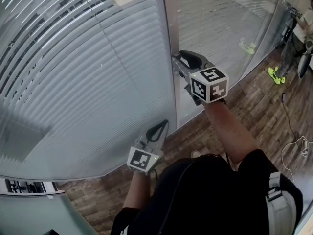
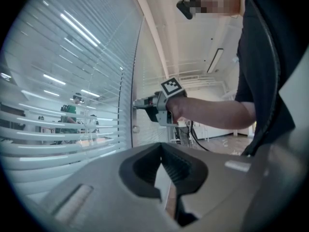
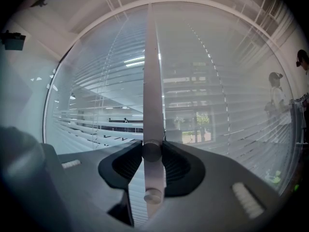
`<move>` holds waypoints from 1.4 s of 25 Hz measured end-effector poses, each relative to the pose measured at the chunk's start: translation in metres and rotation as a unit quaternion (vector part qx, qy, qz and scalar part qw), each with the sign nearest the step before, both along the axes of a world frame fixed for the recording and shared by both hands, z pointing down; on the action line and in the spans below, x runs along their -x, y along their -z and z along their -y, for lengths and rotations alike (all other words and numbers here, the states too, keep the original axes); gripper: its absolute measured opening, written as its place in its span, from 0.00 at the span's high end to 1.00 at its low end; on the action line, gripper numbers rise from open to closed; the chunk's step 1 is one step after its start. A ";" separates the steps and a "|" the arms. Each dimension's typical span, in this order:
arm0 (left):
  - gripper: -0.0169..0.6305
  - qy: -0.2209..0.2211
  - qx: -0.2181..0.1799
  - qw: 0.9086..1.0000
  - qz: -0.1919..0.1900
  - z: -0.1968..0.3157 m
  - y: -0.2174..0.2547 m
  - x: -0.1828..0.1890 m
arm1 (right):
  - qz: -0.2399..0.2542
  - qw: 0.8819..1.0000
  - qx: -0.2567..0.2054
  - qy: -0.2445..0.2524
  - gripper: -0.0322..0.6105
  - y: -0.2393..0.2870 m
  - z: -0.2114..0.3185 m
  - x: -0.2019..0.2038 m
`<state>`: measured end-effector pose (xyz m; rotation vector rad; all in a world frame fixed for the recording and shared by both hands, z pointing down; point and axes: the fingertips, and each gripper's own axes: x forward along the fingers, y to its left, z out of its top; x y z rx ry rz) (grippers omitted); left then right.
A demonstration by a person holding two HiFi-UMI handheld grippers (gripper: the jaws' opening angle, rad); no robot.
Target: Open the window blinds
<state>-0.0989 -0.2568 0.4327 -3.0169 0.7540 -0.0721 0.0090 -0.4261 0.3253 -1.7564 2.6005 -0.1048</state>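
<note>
Blinds [image 1: 98, 72] like these, shut in behind glass, are worked through a small round knob [image 3: 151, 150], and that knob is clamped between the pads of the right gripper [image 1: 178, 58], which points level at the wall. The knob sits on the upright frame post [image 3: 152, 81] between two panes, with a second knob [image 3: 153, 195] just below it, outside the grip. Slats are spread across both panes and look only partly tilted, so the job is probably mid-way.

For this step, the twist is best done as a clean roll around the knob's own axis, with no pulling off the post or the pads could slip. The slats should be watched through the glass so the turn is stopped once they lie flat.

Lower down and well apart, the left gripper [image 1: 163, 125] is closed on nothing, just parked over the wood floor [image 1: 254, 111].
</note>
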 end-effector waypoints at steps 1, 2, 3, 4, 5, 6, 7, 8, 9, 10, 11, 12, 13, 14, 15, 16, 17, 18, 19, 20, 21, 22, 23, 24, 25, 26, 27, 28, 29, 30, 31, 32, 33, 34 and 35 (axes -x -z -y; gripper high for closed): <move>0.97 0.000 0.003 1.000 0.000 0.000 0.002 -0.002 | -0.004 1.000 -0.001 0.001 0.74 0.001 0.000 -0.001; 0.97 -0.001 0.004 1.000 0.001 0.000 0.003 -0.004 | -0.012 1.000 -0.003 0.002 0.74 0.002 0.000 -0.002; 0.97 -0.001 0.003 1.000 0.001 0.001 0.003 -0.005 | -0.024 1.000 -0.006 0.003 0.74 0.002 0.001 -0.002; 0.97 -0.002 0.000 1.000 0.001 0.001 0.001 -0.006 | -0.037 0.999 -0.009 0.003 0.74 0.002 0.001 -0.002; 0.97 -0.002 -0.004 1.000 -0.001 0.002 -0.001 -0.006 | -0.044 0.999 -0.010 0.003 0.74 0.002 0.001 -0.002; 0.97 -0.002 -0.009 1.000 -0.005 0.002 -0.005 -0.006 | -0.045 0.999 -0.011 0.006 0.73 0.001 0.001 -0.002; 0.97 -0.002 -0.011 1.000 -0.008 0.002 -0.006 -0.006 | -0.042 0.999 -0.010 0.008 0.72 0.002 0.001 -0.001; 0.97 -0.002 -0.010 1.000 -0.009 0.002 -0.006 -0.007 | -0.039 0.999 -0.010 0.010 0.72 0.002 0.000 -0.001; 0.97 -0.002 -0.008 1.000 -0.007 0.002 -0.004 -0.008 | -0.038 0.999 -0.010 0.011 0.71 0.003 0.000 -0.001; 0.97 -0.003 -0.006 1.000 -0.005 0.001 -0.002 -0.008 | -0.040 0.999 -0.011 0.011 0.69 0.003 -0.001 -0.001; 0.97 -0.003 -0.003 1.000 -0.002 0.001 0.000 -0.009 | -0.043 0.999 -0.013 0.011 0.68 0.004 -0.001 -0.001; 0.97 -0.004 -0.001 1.000 0.000 0.001 0.001 -0.010 | -0.044 0.999 -0.015 0.011 0.68 0.005 -0.002 -0.002; 0.97 -0.004 0.001 1.000 0.001 0.001 0.002 -0.010 | -0.043 0.999 -0.016 0.011 0.68 0.005 -0.003 -0.003; 0.97 -0.004 0.000 1.000 0.001 0.000 0.001 -0.011 | -0.039 0.999 -0.016 0.012 0.68 0.004 -0.005 -0.004; 0.97 -0.004 -0.001 1.000 0.000 0.000 -0.001 -0.011 | -0.033 0.999 -0.016 0.014 0.68 0.004 -0.006 -0.005; 0.97 -0.004 -0.002 1.000 0.000 0.000 -0.001 -0.012 | -0.027 0.999 -0.016 0.016 0.68 0.004 -0.008 -0.006; 0.97 -0.005 -0.005 1.000 -0.002 0.000 -0.002 -0.012 | -0.022 0.999 -0.017 0.018 0.68 0.004 -0.009 -0.007; 0.97 -0.005 -0.012 1.000 -0.006 0.000 -0.003 -0.013 | -0.018 0.999 -0.019 0.019 0.68 0.004 -0.011 -0.008; 0.97 -0.006 -0.019 1.000 -0.010 0.001 -0.004 -0.015 | -0.017 0.999 -0.021 0.021 0.68 0.005 -0.013 -0.009; 0.97 -0.008 -0.022 1.000 -0.010 0.001 -0.003 -0.016 | -0.017 0.999 -0.025 0.024 0.68 0.005 -0.015 -0.010; 0.97 -0.011 -0.019 1.000 -0.008 0.000 -0.003 -0.018 | -0.018 0.999 -0.028 0.027 0.68 0.005 -0.017 -0.011; 0.97 -0.013 -0.012 1.000 -0.004 -0.001 -0.001 -0.021 | -0.019 0.999 -0.032 0.030 0.68 0.005 -0.019 -0.013; 0.97 -0.015 -0.003 1.000 0.001 -0.002 0.000 -0.023 | -0.019 0.999 -0.034 0.034 0.69 0.004 -0.020 -0.014; 0.97 -0.016 0.003 1.000 0.006 -0.002 0.001 -0.025 | -0.018 0.999 -0.034 0.038 0.70 0.002 -0.022 -0.015; 0.97 -0.018 0.006 1.000 0.009 -0.002 0.001 -0.026 | -0.014 0.999 -0.032 0.042 0.71 0.000 -0.024 -0.017; 0.97 -0.019 0.007 1.000 0.010 0.000 0.002 -0.027 | -0.011 0.998 -0.031 0.046 0.72 -0.002 -0.025 -0.018; 0.97 -0.019 0.005 1.000 0.009 0.002 0.002 -0.028 | -0.010 0.998 -0.030 0.050 0.75 -0.004 -0.025 -0.019; 0.97 -0.019 0.001 1.000 0.006 0.005 0.002 -0.029 | -0.010 0.998 -0.029 0.054 0.78 -0.005 -0.027 -0.020; 0.97 -0.019 -0.003 1.000 0.005 0.006 0.002 -0.030 | -0.011 0.998 -0.031 0.060 0.81 -0.006 -0.030 -0.021; 0.97 -0.018 -0.005 1.000 0.004 0.007 0.002 -0.032 | -0.013 0.997 -0.035 0.066 0.84 -0.007 -0.034 -0.022; 0.97 -0.019 -0.003 1.000 0.004 0.006 0.003 -0.034 | -0.014 0.996 -0.041 0.073 0.86 -0.008 -0.038 -0.022; 0.97 -0.021 0.001 1.000 0.004 0.006 0.004 -0.037 | -0.014 0.995 -0.049 0.080 0.89 -0.008 -0.043 -0.023; 0.97 -0.023 0.002 1.000 0.004 0.005 0.005 -0.041 | -0.014 0.994 -0.057 0.087 0.90 -0.007 -0.048 -0.023; 0.97 -0.026 0.001 1.000 0.004 0.005 0.005 -0.045 | -0.015 0.993 -0.065 0.093 0.92 -0.006 -0.052 -0.024; 0.97 -0.029 -0.002 1.000 0.002 0.005 0.005 -0.048 | -0.016 0.992 -0.072 0.100 0.93 -0.005 -0.056 -0.024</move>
